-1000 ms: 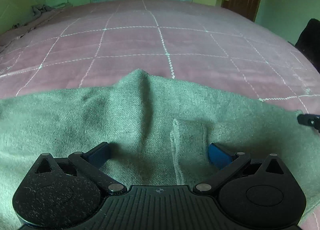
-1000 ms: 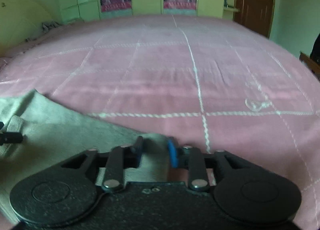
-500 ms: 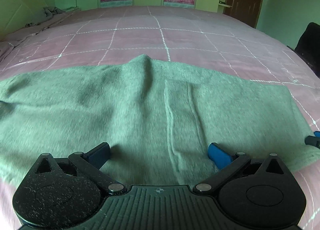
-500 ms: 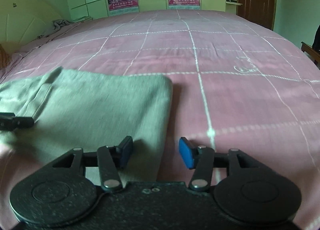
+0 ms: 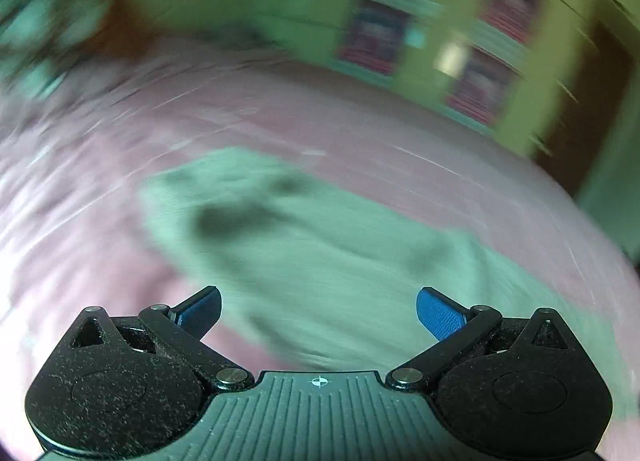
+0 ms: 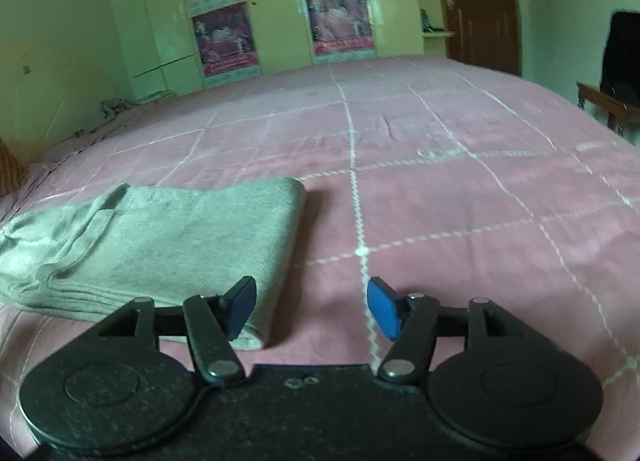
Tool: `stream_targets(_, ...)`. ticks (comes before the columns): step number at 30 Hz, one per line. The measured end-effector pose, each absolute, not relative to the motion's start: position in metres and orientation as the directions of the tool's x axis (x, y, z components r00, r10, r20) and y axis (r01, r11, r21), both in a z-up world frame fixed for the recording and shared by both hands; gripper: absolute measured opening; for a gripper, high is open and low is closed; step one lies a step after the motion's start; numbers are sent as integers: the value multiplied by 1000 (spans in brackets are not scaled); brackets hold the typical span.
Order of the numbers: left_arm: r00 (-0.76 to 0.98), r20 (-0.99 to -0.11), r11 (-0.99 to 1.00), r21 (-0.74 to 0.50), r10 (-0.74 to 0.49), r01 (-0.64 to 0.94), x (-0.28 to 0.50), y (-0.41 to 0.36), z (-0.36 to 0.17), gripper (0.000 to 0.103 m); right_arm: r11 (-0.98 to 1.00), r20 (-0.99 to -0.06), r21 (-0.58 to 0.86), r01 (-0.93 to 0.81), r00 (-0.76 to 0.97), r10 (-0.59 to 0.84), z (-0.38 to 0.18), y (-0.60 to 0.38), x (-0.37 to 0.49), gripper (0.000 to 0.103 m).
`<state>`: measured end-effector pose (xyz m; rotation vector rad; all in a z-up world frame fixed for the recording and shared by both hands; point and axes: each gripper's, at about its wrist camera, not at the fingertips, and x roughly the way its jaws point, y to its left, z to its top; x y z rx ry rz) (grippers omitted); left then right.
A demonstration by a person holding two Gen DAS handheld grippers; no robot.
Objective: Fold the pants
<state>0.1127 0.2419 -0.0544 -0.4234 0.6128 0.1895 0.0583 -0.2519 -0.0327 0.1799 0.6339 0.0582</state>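
right gripper (image 6: pixel 311 308): black two-finger tool with blue pads, jaws spread wide, nothing between them. it sits above the bed, clear of the cloth. the left pad (image 6: pixel 240 307) overlaps the near right corner of the folded grey-green knit pants (image 6: pixel 160 245) in the view; contact cannot be confirmed. the right pad (image 6: pixel 383 307) is over bare cover.

the pants lie flat on the pink quilted bedspread with white stitched grid lines (image 6: pixel 460 201), folded into a thick rectangular stack. a rounded fold edge faces right, layered edges run along the near side, and a pocket seam shows toward the left end. the stack sits left of the white stitch line that runs between the jaws.

beyond the bed: yellow-green wardrobe doors with 4 red-and-white posters (image 6: pixel 344 21), a dark brown wooden door (image 6: pixel 480 5) at right, a dark garment on a chair (image 6: pixel 620 57) at the far right edge, and a crumpled grey cloth (image 6: pixel 116 107) at the bed's far left side.

left gripper (image 5: pixel 318 311): same build, jaws also spread wide, holding nothing. the left wrist view is heavily motion-blurred and tilted. the pants show as a pale green patch ahead of and between the fingers, on the pink cover; whether the pads touch it cannot be told. the wardrobe and posters are smeared streaks at upper right.
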Motion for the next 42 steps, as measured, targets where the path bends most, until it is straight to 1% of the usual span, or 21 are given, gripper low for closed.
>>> stream_targets(1,797,-604,850,-404,29,-337,113,264,-63,103,981,-589,192,11,801,107,-35,-252,60,61)
stream_targets(3,795,-603,748,-557,-65,-361,117,299,-87,103,979,-593,201,26,799,100,-37,-252,62,63)
stream_targets(5,829,-546,644,-679,-123,-353,121,324,-108,103,981,-592,193,27,800,94,-38,-249,63,63)
stream_targets(12,884,-411,566,-793,-222,-226,176,353,-133,103,986,-592,162,38,803,67,-39,-247,61,64)
stream_targets(13,898,-381,552,-808,-219,-208,180,354,-136,103,986,-591,161,41,804,63,-39,-247,61,64)
stream_targets(14,915,-338,526,-831,-221,-180,180,356,-139,99,986,-590,162,44,805,61,-40,-247,61,64)
stream_targets(15,926,-302,485,-859,-227,-162,179,356,-143,52,985,-590,165,47,805,60,-41,-248,62,64)
stream_targets(16,936,-251,389,-910,-246,-142,176,360,-152,28,984,-590,168,51,805,59,-42,-249,63,64)
stream_targets(17,958,-140,302,-951,-249,-61,166,364,-154,28,984,-590,170,55,805,57,-42,-250,63,64)
stream_targets(19,971,-90,364,-931,-222,-3,157,359,-144,29,985,-590,164,55,805,53,-42,-251,64,64)
stream_targets(20,970,-100,359,-933,-222,-14,156,359,-147,29,986,-590,159,55,806,50,-42,-251,64,64)
stream_targets(21,964,-151,381,-923,-217,-59,159,359,-150,30,987,-590,154,54,806,48,-42,-251,63,64)
stream_targets(22,948,-247,431,-891,-199,-142,165,360,-155,33,987,-589,151,54,807,46,-43,-251,63,64)
stream_targets(23,918,-354,443,-862,-177,-247,171,362,-165,33,987,-591,150,56,806,44,-45,-252,63,64)
stream_targets(24,916,-356,424,-870,-184,-253,174,364,-172,34,987,-593,151,59,804,43,-45,-251,64,64)
stream_targets(26,927,-312,396,-893,-207,-212,179,368,-172,39,987,-593,150,61,804,40,-45,-251,66,64)
stream_targets(31,920,-328,408,-886,-217,-219,191,364,-172,39,987,-586,150,61,809,39,-42,-255,65,64)
stream_targets(33,900,-394,489,-832,-186,-263,193,360,-157,34,987,-578,143,76,816,21,-39,-260,66,64)
stream_targets(34,901,-395,536,-807,-180,-247,192,357,-145,32,985,-573,145,90,820,10,-37,-264,66,64)
stream_targets(37,911,-369,631,-756,-186,-178,198,344,-101,31,977,-562,150,148,826,-39,-31,-283,70,64)
stream_targets(42,914,-294,782,-623,-278,37,225,278,-9,31,961,-539,170,219,837,-95,-29,-309,71,64)
